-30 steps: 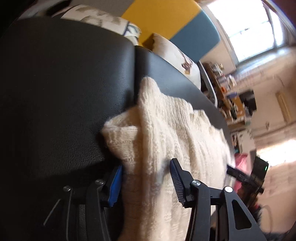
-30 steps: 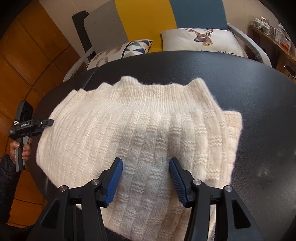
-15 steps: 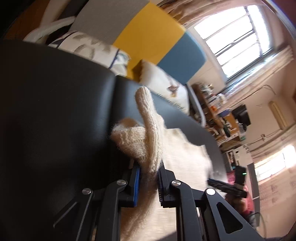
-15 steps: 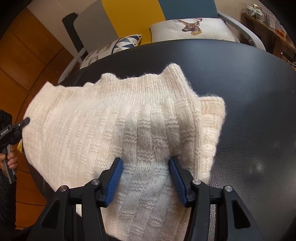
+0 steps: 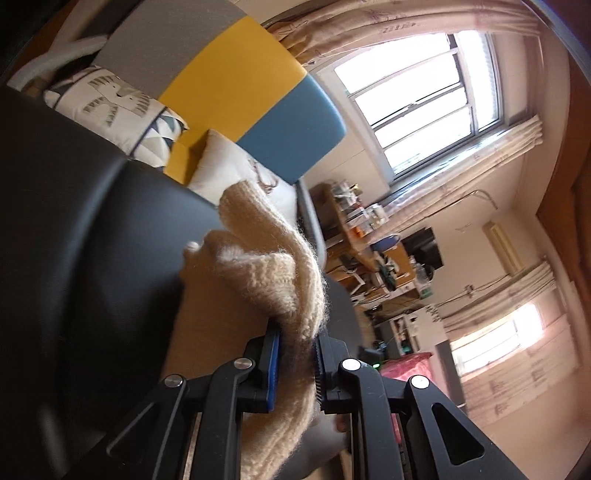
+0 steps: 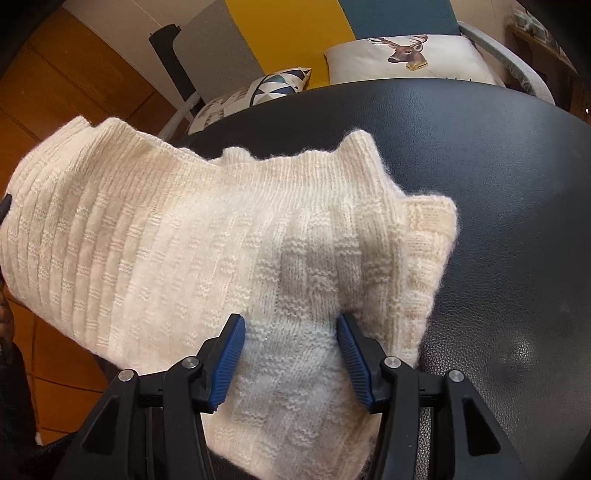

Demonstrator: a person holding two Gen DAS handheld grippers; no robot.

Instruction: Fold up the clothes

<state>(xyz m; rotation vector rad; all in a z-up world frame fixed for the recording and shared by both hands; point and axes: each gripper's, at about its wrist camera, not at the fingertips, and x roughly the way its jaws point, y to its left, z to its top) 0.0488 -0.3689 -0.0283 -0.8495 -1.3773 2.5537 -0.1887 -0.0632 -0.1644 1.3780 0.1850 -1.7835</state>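
A cream knitted sweater [image 6: 192, 236] lies partly on the black table [image 6: 498, 192]. Its left side is lifted off the table and hangs in the air. My left gripper [image 5: 297, 354] is shut on a bunched edge of the sweater [image 5: 273, 266] and holds it raised above the table [image 5: 74, 221]. My right gripper [image 6: 291, 354] is open, its blue-padded fingers either side of the sweater's near part, which rests flat on the table. Whether the pads touch the knit I cannot tell.
Beyond the table stands a grey, yellow and blue sofa [image 6: 288, 33] with a deer cushion [image 6: 406, 59] and a patterned cushion [image 6: 258, 88]. Wooden panelling [image 6: 66, 85] is at the left. The left wrist view shows a window [image 5: 417, 96] and cluttered shelves [image 5: 369, 251].
My left gripper closed on the sweater's left edge and lifted it up, raising that side off the table. The right gripper stayed open over the near part.
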